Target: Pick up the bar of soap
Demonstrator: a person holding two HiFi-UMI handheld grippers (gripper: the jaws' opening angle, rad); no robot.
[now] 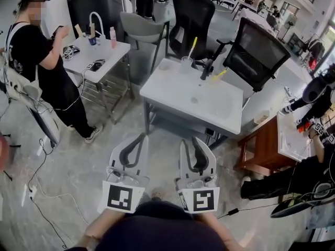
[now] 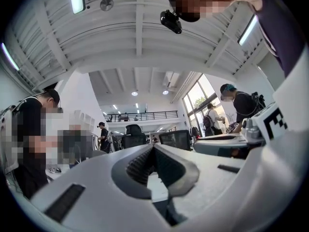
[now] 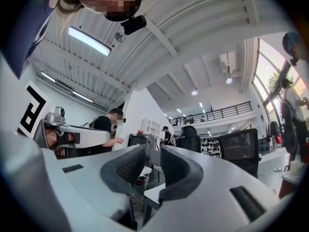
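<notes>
Now, head view: a small pale disc, probably the soap, lies mid-surface. The left tool and right tool hover short of the surface.

Left gripper view: the left tool is closed and empty.

Right gripper view: the right tool is slightly parted and empty.

I'd expect the soap to be light, hard and slippery, so pinch opposite edges squarely.

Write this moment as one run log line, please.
phase: before reach | left tongs: shut, empty | right tongs: open, empty | table: ahead, untouched | soap: not made out
</notes>
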